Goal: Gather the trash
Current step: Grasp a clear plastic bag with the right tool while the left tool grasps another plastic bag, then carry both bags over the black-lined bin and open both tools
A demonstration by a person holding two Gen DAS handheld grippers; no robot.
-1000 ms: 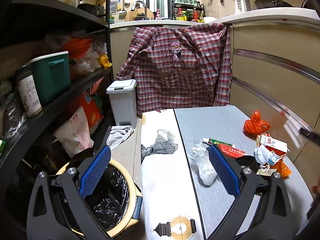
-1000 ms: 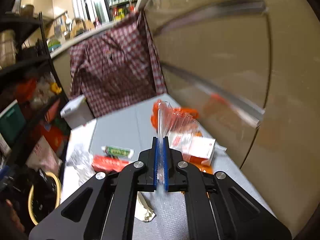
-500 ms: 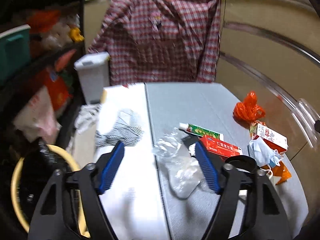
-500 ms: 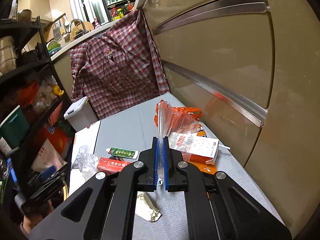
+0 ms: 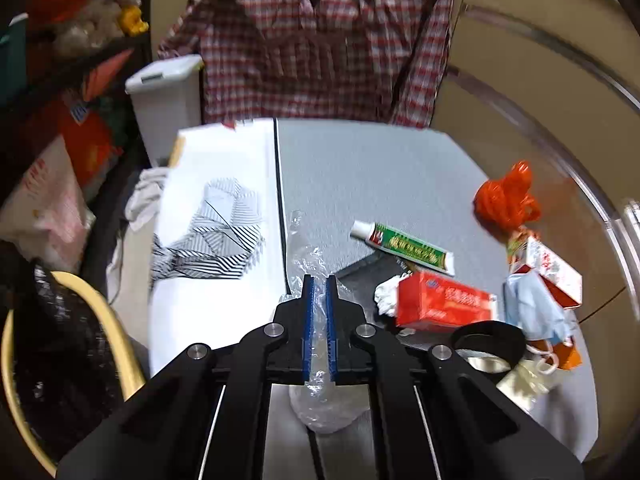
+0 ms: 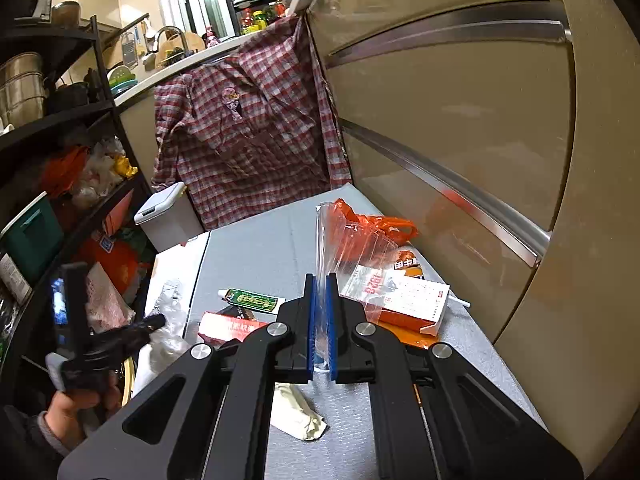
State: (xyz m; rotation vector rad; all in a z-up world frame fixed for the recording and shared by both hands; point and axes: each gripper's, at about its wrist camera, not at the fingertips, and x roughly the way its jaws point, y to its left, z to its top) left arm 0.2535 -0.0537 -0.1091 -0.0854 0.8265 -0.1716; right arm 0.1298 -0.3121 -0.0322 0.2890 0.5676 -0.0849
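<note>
Left gripper (image 5: pixel 319 286): jaws have just been closing and now pinch a crumpled clear wrap (image 5: pixel 316 320); the wrap lies on the counter (image 5: pixel 360 168), bulging out ahead of and behind the jaws. Not yet lifted, by the look of it.

Right gripper (image 6: pixel 320 284): jaws shut on the edge of a clear zip bag (image 6: pixel 352 248), which stands up ahead of them, apparently empty.

Bin (image 5: pixel 60 360): black-lined, yellow-rimmed, on the floor left of and below the left jaws. What it holds cannot be told.

Still on the counter, right of the left jaws:
- tube (image 5: pixel 402 246), green and white, ahead and right
- red box (image 5: pixel 444 300), just right, a white paper wad (image 5: pixel 386 300) against its near end
- orange bag (image 5: pixel 506 196), further ahead, far right
- carton (image 5: pixel 550 266), white and red, far right
- blue mask (image 5: pixel 532 308), beside the carton
- black ring-shaped item (image 5: pixel 488 340), near right; nature unclear
- cream wad (image 6: pixel 298 416), seen in the right view, just below and left of the right jaws

Status: early. Two pieces in hand, none visibly deposited; most of the litter remains. Next, likely, the wrap goes into the bin or the zip bag.
</note>
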